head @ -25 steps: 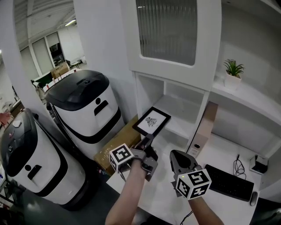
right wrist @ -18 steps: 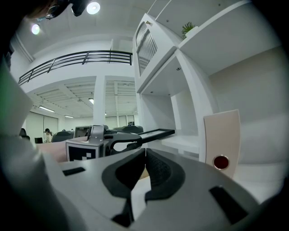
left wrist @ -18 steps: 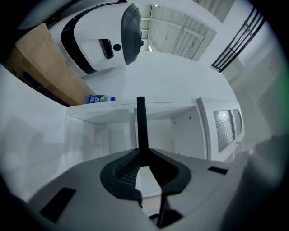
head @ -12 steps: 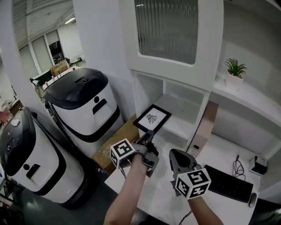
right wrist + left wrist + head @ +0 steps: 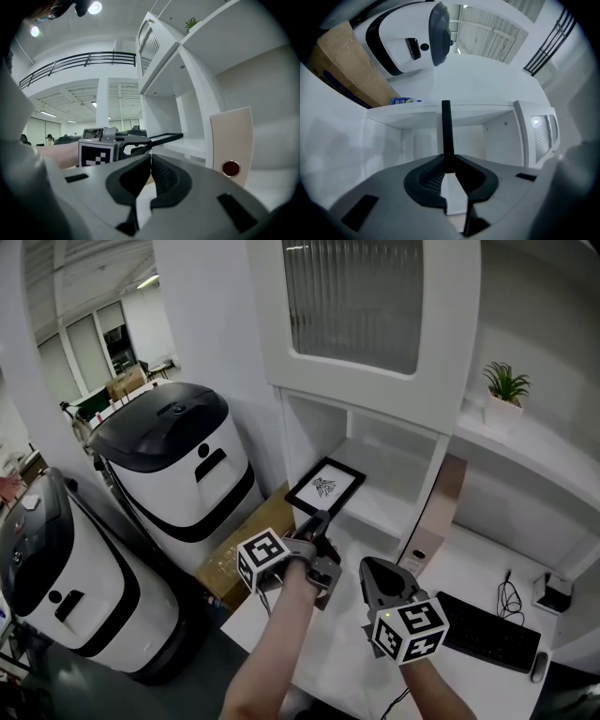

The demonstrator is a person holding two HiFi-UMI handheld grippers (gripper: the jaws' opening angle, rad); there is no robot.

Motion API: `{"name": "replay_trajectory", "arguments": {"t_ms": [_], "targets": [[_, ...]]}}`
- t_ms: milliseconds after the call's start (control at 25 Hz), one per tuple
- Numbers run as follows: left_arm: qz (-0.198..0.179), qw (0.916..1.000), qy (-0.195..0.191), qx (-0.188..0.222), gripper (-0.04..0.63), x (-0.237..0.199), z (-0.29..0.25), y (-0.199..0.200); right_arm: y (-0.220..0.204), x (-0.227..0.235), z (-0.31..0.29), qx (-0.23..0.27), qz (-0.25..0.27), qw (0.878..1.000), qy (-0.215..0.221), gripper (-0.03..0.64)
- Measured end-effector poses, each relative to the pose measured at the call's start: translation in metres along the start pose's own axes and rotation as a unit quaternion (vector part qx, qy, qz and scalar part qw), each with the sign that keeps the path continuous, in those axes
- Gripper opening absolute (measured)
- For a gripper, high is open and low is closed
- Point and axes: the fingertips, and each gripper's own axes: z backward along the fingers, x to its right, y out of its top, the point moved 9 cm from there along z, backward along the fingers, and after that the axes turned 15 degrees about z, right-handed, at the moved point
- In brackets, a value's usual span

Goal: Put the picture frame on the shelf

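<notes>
At the far left a white, black-topped machine (image 5: 176, 463) is seen, and a cardboard box (image 5: 246, 547) is wedged between it and the desk. The picture frame (image 5: 325, 487) is held by its near edge in the left gripper (image 5: 320, 523), whose jaws are clamped on the thin black border. It is carried nearly flat at the mouth of the shelf (image 5: 389, 486) and is not yet set down. The frame is judged light and stiff, but its glazed face is probably fragile and slick. The rim is therefore the place to be gripped, and a gentle setting-down is called for. The compartment's left upright (image 5: 298, 442) and the cabinet door (image 5: 361, 301) above could be struck. Further right, the right gripper (image 5: 368, 568) is seen closed and empty, near a beige binder (image 5: 434, 514) and a keyboard (image 5: 491, 630).
</notes>
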Motion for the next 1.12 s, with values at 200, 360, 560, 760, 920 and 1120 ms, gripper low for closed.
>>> {"name": "replay_trajectory", "arguments": {"t_ms": [200,360,560,760,920,1120], "targets": [[0.004,1.0,-0.001,0.001,0.061,0.0,-0.007,0.001,-0.001,0.001,-0.004,-0.001,-0.001,1.0,0.002,0.002],[0.007,1.0,-0.001,0.001,0.061,0.0,-0.013,0.003,-0.002,0.003,-0.008,-0.004,-0.002,1.0,0.001,0.002],[0.008,1.0,0.002,-0.001,0.061,0.0,-0.02,0.003,-0.002,0.005,-0.011,-0.006,-0.003,1.0,0.003,0.002],[0.006,1.0,0.008,0.0,0.061,0.002,-0.026,0.003,-0.002,0.005,-0.013,-0.005,-0.001,1.0,0.002,0.002],[0.004,0.9999,0.013,-0.002,0.062,0.004,-0.029,0.004,-0.002,0.01,-0.012,-0.007,-0.002,1.0,-0.004,0.002],[0.004,0.9998,0.019,0.001,0.063,0.005,-0.034,0.003,-0.004,0.015,-0.012,-0.007,-0.007,1.0,-0.009,0.002]]}}
